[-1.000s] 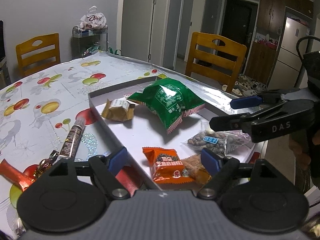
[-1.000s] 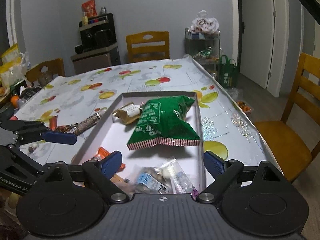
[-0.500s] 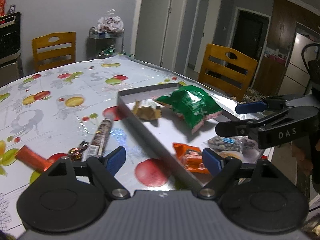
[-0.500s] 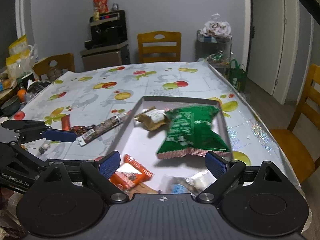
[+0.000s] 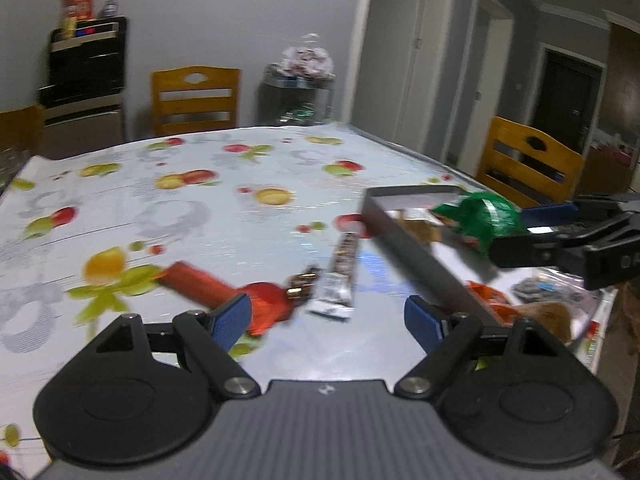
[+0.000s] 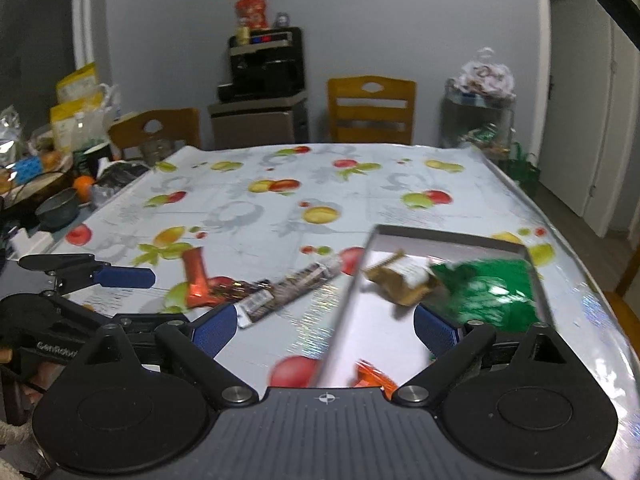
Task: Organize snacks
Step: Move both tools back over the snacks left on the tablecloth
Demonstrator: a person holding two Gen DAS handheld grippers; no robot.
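While the left gripper [image 5: 327,314] hangs with its fingers apart and empty over the fruit-print tablecloth [image 5: 192,216], the right gripper [image 6: 325,326] is opening, nothing between its fingers. Left of the grey tray [image 6: 344,300] lie a long dark snack bar [image 6: 288,290] and a red packet [image 6: 196,280]. Inside the tray lie a green bag [image 6: 492,296], a brown packet [image 6: 400,280] and, nearest, an orange packet [image 6: 372,376].

The left claw [image 6: 120,276] body reads "GenRobo".
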